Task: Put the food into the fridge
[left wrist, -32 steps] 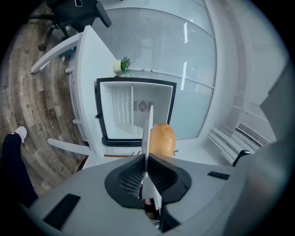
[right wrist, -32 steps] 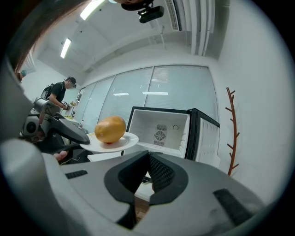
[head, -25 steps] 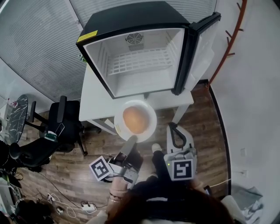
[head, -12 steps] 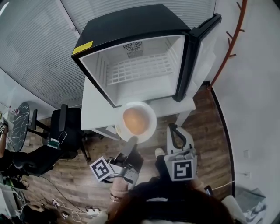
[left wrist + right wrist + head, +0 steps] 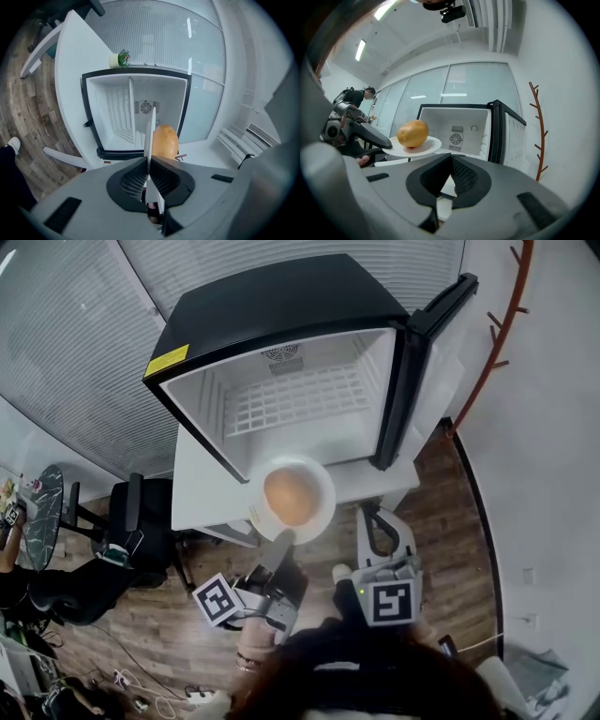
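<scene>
Beyond the left gripper (image 5: 280, 546), food (image 5: 289, 497) sits on its clamped plate (image 5: 324, 491).

Between the left gripper's (image 5: 148, 161) jaws I am seeing the plate (image 5: 151, 129) edge-on only. It is hiding part of the food (image 5: 166, 140) just beyond. Far ahead, the yellow label (image 5: 166, 361) on the fridge (image 5: 281, 306) is proving too small to read.
</scene>
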`<state>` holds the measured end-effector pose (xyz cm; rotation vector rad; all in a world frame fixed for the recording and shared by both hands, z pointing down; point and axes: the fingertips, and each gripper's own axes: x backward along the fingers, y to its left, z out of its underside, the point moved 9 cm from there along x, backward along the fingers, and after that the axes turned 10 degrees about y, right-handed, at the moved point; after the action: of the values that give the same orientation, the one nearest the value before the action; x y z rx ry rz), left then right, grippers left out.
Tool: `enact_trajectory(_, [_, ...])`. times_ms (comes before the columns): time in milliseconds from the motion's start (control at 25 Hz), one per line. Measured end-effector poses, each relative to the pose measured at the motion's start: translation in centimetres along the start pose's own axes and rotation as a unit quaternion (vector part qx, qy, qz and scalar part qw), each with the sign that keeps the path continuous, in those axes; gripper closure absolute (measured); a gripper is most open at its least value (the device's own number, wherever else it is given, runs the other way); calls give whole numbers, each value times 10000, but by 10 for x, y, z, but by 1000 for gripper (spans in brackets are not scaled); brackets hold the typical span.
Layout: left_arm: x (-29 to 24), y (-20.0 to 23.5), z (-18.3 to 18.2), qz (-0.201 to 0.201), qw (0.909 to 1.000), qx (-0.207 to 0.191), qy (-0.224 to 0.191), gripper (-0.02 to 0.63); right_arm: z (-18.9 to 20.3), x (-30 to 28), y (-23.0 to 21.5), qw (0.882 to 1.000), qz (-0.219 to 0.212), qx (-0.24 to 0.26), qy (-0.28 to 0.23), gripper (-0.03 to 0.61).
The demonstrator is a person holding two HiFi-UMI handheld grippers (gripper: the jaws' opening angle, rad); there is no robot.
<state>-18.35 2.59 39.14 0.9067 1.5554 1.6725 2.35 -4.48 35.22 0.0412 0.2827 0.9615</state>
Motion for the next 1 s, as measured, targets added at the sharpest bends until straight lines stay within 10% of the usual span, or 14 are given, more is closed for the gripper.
enact_trajectory(1000, [-46, 17, -43, -166, 9993, 149, -293, 598, 10, -53, -39, 9999, -2, -84, 131, 578])
